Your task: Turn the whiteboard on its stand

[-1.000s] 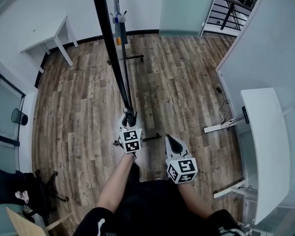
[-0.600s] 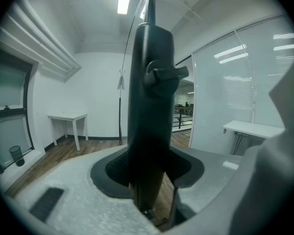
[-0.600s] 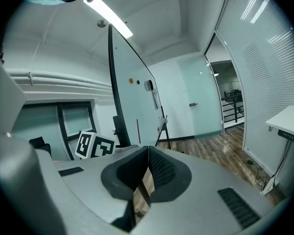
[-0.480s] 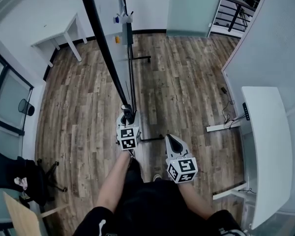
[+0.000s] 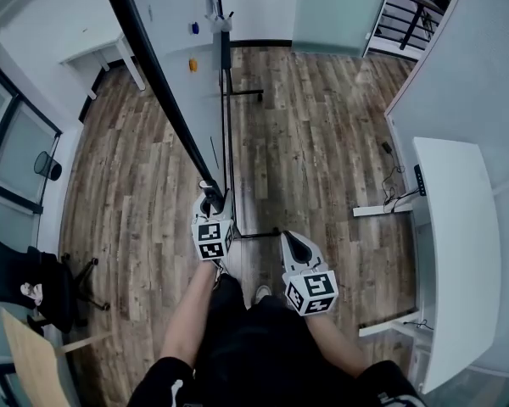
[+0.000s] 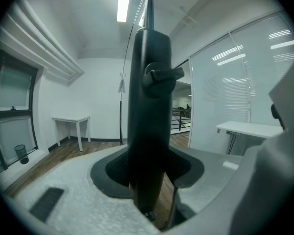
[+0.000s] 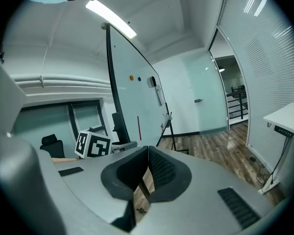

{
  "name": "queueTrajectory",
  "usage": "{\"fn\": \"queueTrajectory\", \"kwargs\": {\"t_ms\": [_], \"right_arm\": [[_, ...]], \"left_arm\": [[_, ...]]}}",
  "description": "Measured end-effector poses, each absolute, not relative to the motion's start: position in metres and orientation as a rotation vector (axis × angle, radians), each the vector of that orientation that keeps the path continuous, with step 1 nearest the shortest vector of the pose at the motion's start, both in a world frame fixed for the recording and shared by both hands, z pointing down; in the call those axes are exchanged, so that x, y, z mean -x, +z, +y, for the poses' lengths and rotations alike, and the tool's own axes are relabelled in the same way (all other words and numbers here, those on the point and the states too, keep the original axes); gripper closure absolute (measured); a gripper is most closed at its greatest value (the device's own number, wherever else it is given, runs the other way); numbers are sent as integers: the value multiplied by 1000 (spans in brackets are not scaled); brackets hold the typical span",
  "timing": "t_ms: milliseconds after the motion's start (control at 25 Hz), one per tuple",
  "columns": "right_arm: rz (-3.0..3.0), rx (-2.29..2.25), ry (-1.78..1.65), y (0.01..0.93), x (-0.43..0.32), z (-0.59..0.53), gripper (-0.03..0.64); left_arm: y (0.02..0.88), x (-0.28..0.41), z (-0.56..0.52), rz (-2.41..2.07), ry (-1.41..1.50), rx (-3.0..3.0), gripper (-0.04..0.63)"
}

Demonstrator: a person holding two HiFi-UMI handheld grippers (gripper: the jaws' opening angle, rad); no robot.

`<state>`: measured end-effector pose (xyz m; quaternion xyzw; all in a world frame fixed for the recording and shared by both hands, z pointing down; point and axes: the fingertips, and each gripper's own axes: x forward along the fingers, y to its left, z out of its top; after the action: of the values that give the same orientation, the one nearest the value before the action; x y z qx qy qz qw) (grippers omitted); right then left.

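The whiteboard stands on its wheeled stand; from the head view I look down on its black frame edge, which runs from top left to my left gripper. That gripper is shut on the frame's near end. In the left gripper view the black frame bar fills the gap between the pads of the left gripper. My right gripper hangs to the right of the board, shut on nothing, apart from it. The right gripper view has the board ahead at left and the right gripper with pads together.
A long white desk lines the right wall, with cables on the wooden floor beside it. A small white table, a bin and a black chair sit at left. A glass door is at the back.
The board's frame edge has swung toward the left of the head view, showing more of its white face. My left gripper moved left with it; the right gripper followed alongside.
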<state>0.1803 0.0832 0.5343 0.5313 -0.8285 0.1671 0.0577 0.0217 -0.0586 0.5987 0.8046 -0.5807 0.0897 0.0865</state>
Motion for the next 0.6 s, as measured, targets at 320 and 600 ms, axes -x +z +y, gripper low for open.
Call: {"fn": "queueTrajectory", "kwargs": {"t_ms": [320, 600], "right_arm": [[-2502, -1594, 518, 531, -186, 116, 604], [-2499, -1582, 527, 534, -183, 143, 604]], "left_arm": [[597, -32, 2, -1726, 282, -2382, 414], [599, -39, 50, -1709, 298, -2373, 413]]}}
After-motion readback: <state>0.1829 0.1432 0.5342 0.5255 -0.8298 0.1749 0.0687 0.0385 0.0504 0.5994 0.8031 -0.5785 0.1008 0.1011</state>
